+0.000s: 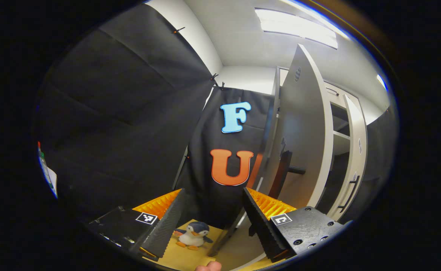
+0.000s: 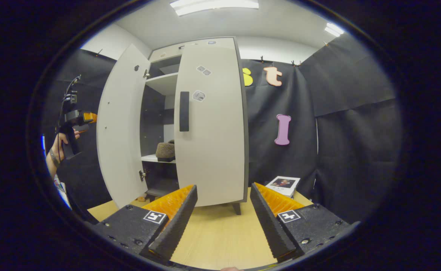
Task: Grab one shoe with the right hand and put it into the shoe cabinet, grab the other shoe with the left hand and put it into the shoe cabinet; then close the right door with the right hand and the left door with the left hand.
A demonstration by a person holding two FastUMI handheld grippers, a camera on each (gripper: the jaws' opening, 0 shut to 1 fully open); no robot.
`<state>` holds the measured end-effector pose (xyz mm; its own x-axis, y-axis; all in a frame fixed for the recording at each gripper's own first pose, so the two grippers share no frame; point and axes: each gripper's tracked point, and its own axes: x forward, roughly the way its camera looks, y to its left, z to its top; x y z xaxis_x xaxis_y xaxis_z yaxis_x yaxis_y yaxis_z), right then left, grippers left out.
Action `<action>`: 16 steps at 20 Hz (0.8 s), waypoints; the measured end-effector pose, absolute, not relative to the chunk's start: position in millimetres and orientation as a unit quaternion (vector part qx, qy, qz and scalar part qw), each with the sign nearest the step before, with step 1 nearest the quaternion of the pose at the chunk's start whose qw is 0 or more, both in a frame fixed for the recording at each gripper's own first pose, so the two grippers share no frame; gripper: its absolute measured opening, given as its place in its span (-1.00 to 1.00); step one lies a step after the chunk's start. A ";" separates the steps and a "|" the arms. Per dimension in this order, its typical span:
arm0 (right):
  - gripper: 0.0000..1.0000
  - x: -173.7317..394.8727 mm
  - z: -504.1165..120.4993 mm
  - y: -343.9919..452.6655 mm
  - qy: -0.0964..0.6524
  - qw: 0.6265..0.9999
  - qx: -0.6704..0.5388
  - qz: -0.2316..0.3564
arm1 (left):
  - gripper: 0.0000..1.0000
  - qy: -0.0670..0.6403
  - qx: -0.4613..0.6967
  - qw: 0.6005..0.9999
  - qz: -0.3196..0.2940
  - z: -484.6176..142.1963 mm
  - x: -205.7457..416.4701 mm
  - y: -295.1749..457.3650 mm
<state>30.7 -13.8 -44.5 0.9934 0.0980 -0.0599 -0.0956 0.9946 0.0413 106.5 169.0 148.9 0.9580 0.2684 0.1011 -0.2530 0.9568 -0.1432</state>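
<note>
black cloth walls (image 2: 356,124), white ceiling (image 2: 213,22), wooden floor (image 2: 220,233).

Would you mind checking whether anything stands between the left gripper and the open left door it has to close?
Nothing visible does. The left gripper is open and empty, the left door stands open just beside it, and the toy penguin sits low on the floor.

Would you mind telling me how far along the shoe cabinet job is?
A shoe sits on a shelf, and the right door looks closed. The left door stands open. The left gripper is open beside it and the right gripper is open, so closing that door remains.
</note>
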 end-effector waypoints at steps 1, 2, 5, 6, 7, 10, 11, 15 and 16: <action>0.87 31.9 -44.1 -16.8 0.031 0.998 0.017 0.047 | 0.87 -0.055 -0.073 0.989 0.115 143.7 108.2 156.6; 0.83 31.5 -42.5 -19.4 0.030 0.998 0.017 0.045 | 0.87 -0.051 -0.078 0.990 0.103 141.0 110.7 143.4; 0.82 23.6 -37.4 -30.2 0.025 0.999 0.020 0.033 | 0.87 -0.054 -0.078 0.993 0.074 138.7 119.9 113.9; 0.86 21.5 -35.4 -34.8 0.023 0.999 0.021 0.027 | 0.87 -0.053 -0.084 0.993 0.064 137.1 123.3 105.9; 0.86 20.2 -33.6 -39.6 0.020 0.999 0.022 0.022 | 0.87 -0.049 -0.092 0.993 0.052 133.6 125.1 96.6; 0.85 18.5 -31.6 -52.4 0.017 1.000 0.018 0.008 | 0.89 -0.048 -0.121 0.991 0.023 135.3 132.7 76.6; 0.85 17.8 -31.6 -55.3 0.017 1.000 0.017 0.004 | 0.89 -0.053 -0.127 0.990 0.024 138.9 134.9 76.7; 0.85 10.9 -38.0 -57.1 0.024 0.999 0.025 -0.002 | 0.89 -0.071 -0.119 0.990 0.026 151.1 130.3 77.8; 0.85 9.7 -39.7 -55.1 0.025 0.999 0.026 -0.002 | 0.90 -0.069 -0.113 0.991 0.025 150.6 126.6 76.6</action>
<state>9.7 -55.1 -39.7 0.9987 -0.0020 -0.0509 0.0046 0.9987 0.0511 126.6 76.6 150.6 0.9893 0.0645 0.1310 -0.0335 0.9734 -0.2266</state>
